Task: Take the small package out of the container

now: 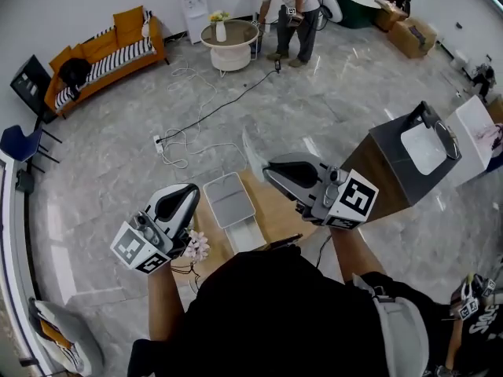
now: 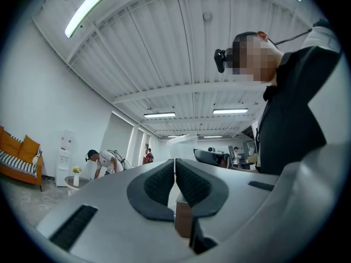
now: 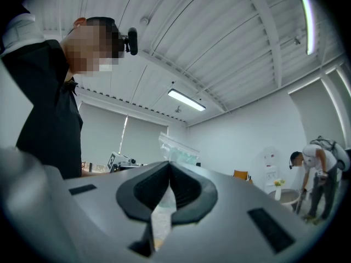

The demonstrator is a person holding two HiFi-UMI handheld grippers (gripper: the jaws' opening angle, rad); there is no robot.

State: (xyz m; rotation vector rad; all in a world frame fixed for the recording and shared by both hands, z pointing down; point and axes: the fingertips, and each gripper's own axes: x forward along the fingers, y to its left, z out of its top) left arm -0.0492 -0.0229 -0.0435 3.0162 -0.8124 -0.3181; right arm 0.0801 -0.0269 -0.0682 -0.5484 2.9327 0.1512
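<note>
Both grippers are raised and tilted up toward the ceiling. My right gripper (image 1: 266, 169) (image 3: 169, 169) is shut on a small clear plastic package (image 1: 251, 154) (image 3: 178, 148), which sticks out beyond the jaw tips, above the wooden table. The grey-white container (image 1: 229, 203) lies on that table below and to the left of the package, with nothing showing inside it. My left gripper (image 1: 191, 188) (image 2: 174, 166) is at the container's left side, its jaws shut with nothing between them. In the left gripper view the package (image 2: 184, 142) appears past the jaws.
The small wooden table (image 1: 277, 210) stands right in front of me, with pale pink flowers (image 1: 196, 247) at its near left. A dark cabinet with a white basin (image 1: 420, 149) is to the right. Cables (image 1: 189, 136) cross the floor; a person (image 1: 287, 10) bends beside a round table far back.
</note>
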